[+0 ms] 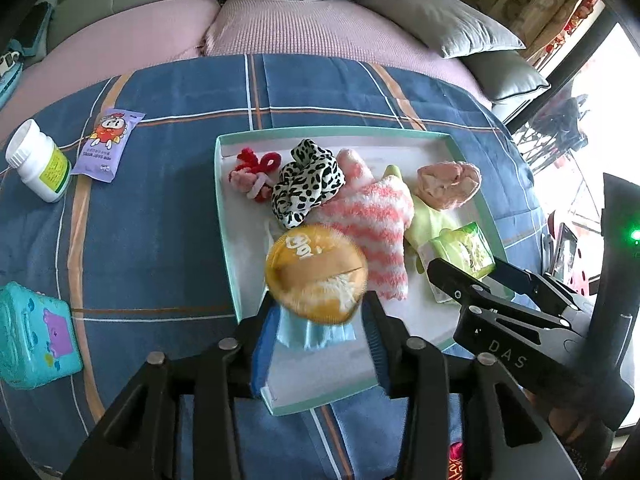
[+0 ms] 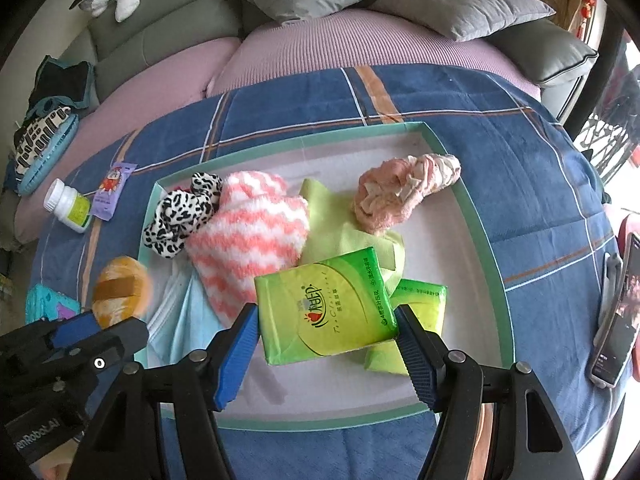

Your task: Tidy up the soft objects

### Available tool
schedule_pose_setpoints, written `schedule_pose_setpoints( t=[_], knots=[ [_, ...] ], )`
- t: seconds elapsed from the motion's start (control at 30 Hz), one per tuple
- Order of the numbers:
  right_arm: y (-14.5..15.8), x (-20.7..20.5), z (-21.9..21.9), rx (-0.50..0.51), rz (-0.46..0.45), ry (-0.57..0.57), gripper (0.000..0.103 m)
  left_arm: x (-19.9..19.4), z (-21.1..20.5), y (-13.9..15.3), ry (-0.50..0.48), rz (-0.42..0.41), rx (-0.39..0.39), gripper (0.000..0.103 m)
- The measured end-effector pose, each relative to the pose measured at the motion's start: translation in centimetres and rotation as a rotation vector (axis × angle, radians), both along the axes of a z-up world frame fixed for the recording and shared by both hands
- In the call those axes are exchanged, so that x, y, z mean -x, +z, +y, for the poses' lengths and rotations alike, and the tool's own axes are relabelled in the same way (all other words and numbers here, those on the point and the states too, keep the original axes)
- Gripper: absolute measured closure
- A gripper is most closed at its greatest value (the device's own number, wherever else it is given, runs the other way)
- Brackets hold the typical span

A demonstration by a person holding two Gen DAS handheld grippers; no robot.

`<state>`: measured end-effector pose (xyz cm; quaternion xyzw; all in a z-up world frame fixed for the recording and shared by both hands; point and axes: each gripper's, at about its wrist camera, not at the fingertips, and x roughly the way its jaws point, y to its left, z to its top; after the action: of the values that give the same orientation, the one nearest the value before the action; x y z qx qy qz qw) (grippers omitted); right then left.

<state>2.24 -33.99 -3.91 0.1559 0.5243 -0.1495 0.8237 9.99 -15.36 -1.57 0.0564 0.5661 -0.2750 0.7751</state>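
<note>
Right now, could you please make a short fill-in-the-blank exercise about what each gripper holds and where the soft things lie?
1. The left gripper holds a round ____ puff.
2. The right gripper holds a ____ tissue pack.
3. The striped sock lies inside the ____.
4. The white bottle lies ____ the tray.

Missing words: orange; green; tray; outside

Taking the tray (image 2: 486, 236) as landmark: the sock (image 2: 248, 236) is lying in its middle, the scrunchie (image 2: 176, 216) touching the sock's left. The bottle (image 2: 68, 205) and sachet (image 2: 112, 190) are sitting outside, left of the tray.
</note>
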Motion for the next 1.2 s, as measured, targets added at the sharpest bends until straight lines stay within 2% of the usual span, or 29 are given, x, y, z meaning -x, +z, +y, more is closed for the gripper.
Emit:
schedule_pose_setpoints(
  t=[0.23,0.3,0.37,0.4,0.47,0.53,0.63,0.7,1.0,1.2],
  knots=[
    [0.4,0.2,-0.3,-0.005,-0.004,-0.015,0.029,-0.3,0.8,0.8,0.024,-0.010,0.004,0.052],
    [0.6,0.2,-0.3,0.003,-0.008,-0.014,0.023,-0.6,1.3,0.9,0.044,-0.013,0.006,0.051],
    [0.8,0.3,-0.1,0.009,-0.020,-0.011,0.013,-1.0,1.8,1.1,0.069,-0.021,0.002,0.039],
    [0.9,0.3,-0.1,0.013,-0.025,-0.009,0.006,-1.4,2.3,1.3,0.099,-0.036,-0.009,0.026],
    [1.1,0.3,0.2,0.024,-0.038,-0.001,0.000,-2.0,3.3,1.6,0.153,-0.069,-0.023,0.022],
    [1.2,0.2,0.4,0.030,-0.044,0.006,0.000,-2.7,4.4,1.9,0.204,-0.079,-0.029,0.022],
    [1.2,0.1,0.8,0.032,-0.046,0.012,0.000,-3.5,6.1,2.1,0.270,-0.087,-0.029,0.014],
    [1.4,0.0,1.1,0.033,-0.050,0.020,0.000,-3.9,7.1,2.2,0.301,-0.096,-0.035,0.013],
    [1.7,-0.4,2.2,0.040,-0.054,0.055,0.000,-4.6,9.0,2.2,0.350,-0.083,-0.022,0.013],
    [2.2,-0.9,3.6,0.019,-0.080,0.082,0.000,-5.3,10.9,2.7,0.389,-0.077,-0.040,0.013]
  ],
)
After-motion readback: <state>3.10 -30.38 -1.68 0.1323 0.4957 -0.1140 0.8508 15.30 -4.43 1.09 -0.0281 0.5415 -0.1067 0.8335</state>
